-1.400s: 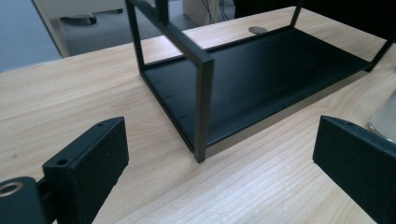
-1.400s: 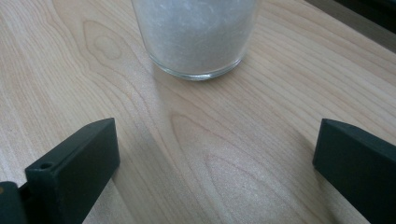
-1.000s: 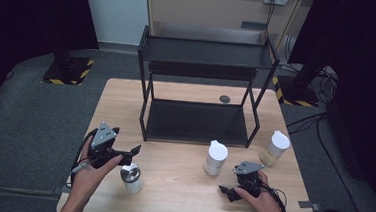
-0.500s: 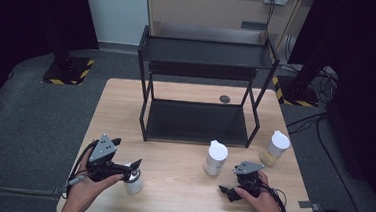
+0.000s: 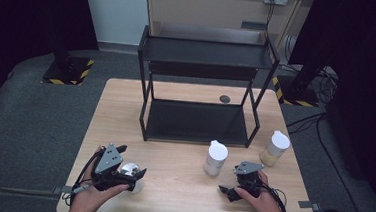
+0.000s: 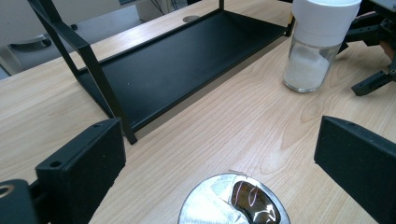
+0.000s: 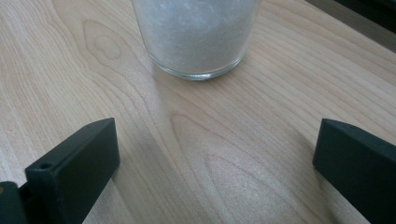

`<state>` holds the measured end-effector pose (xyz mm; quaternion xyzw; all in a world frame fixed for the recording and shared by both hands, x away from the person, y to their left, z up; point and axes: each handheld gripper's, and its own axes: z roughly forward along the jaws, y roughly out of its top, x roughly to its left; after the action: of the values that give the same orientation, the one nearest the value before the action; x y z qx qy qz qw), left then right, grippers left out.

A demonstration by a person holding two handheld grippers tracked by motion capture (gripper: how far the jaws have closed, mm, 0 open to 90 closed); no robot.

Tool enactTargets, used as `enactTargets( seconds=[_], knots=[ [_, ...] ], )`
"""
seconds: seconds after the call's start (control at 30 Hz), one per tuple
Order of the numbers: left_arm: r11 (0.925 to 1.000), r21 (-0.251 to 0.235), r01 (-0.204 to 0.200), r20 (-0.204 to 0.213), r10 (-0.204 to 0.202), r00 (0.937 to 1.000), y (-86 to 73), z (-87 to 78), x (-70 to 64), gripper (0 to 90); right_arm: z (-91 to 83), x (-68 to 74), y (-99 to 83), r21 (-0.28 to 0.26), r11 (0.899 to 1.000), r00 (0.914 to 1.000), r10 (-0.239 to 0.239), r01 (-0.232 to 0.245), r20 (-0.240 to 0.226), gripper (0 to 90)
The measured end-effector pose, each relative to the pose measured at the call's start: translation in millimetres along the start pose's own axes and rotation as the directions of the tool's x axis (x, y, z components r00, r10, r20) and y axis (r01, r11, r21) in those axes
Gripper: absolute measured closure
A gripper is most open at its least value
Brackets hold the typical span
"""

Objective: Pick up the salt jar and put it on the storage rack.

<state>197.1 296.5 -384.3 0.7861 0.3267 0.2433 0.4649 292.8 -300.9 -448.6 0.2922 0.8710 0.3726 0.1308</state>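
A pale wooden table (image 5: 179, 195) sits on grey carpet, dark curtains on both sides, a light wall and a wooden cabinet behind. On the far half of the table stands a black two-tier metal rack (image 5: 202, 87), with a small dark disc (image 5: 224, 99) lying on the wood just behind its lower shelf. Down at the near left corner, the left gripper (image 5: 126, 174) hangs over a silver-lidded jar (image 5: 132, 176); in the left gripper view that shiny lid (image 6: 233, 203) sits low between the two jaws, which stand wide apart on either side of it, neither one touching. Over on the right, the right gripper (image 5: 227, 191) rests low near the table's front edge, its jaws also spread wide, and ahead of it, just beyond the jaw tips, stands the white-capped jar (image 5: 216, 158) of white grains; the right gripper view catches its glass base (image 7: 196, 35) on the wood grain, clear of both jaws. Further right, near the rack's front right leg, a second capped jar (image 5: 275, 148) holds something yellowish. The silver-lidded jar's body is hidden beneath the gripper in the high view and cut off at the bottom of the left gripper view, so its contents cannot be made out.
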Motion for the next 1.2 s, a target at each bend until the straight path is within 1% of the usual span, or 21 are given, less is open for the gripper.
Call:
enactTargets(
  seconds=[0.2,0.37,0.43,0.5,0.6,0.83,0.93,1.13,1.2],
  knots=[
    [0.9997,0.019,-0.018,0.02,0.018,0.9996,-1.0,1.9,-1.8,1.1,0.0,0.0,0.0,0.0,1.0,1.0,0.0,0.0,0.0,1.0],
    [0.999,0.042,-0.014,0.027,0.013,0.9996,-6.0,2.1,-0.2,1.2,0.0,0.0,0.0,0.0,1.0,1.0,0.0,0.0,0.0,1.0],
    [0.9984,0.054,-0.015,0.036,0.013,0.9993,-7.3,3.5,1.3,1.3,0.0,0.0,0.0,0.0,1.0,1.0,0.0,0.0,0.0,1.0],
    [0.9979,0.063,-0.014,0.032,0.012,0.9994,-8.7,5.0,0.6,1.3,0.0,0.0,0.0,0.0,1.0,1.0,0.0,0.0,0.0,1.0],
    [0.9968,0.077,-0.017,0.041,0.014,0.9991,-10.0,7.1,0.9,1.5,0.0,0.0,0.0,0.0,1.0,1.0,0.0,0.0,0.0,0.9],
    [0.9959,0.086,-0.029,0.051,0.024,0.9984,-8.7,7.7,1.2,2.0,0.0,0.0,0.0,0.0,1.0,1.0,0.0,0.0,0.0,1.0],
    [0.9947,0.098,-0.032,0.054,0.026,0.9982,-9.5,7.8,1.3,2.2,0.0,0.0,0.0,0.0,1.0,1.0,0.0,0.0,0.0,1.0],
    [0.9927,0.117,-0.029,0.058,0.023,0.9981,-14.9,6.8,1.5,2.4,0.0,0.0,0.0,0.0,1.0,1.0,0.0,0.0,0.0,0.9],
    [0.9932,0.114,-0.019,0.062,0.012,0.998,-16.9,6.1,3.7,2.4,0.0,0.0,0.0,0.0,1.0,1.0,0.0,0.0,0.0,1.0]
  ],
)
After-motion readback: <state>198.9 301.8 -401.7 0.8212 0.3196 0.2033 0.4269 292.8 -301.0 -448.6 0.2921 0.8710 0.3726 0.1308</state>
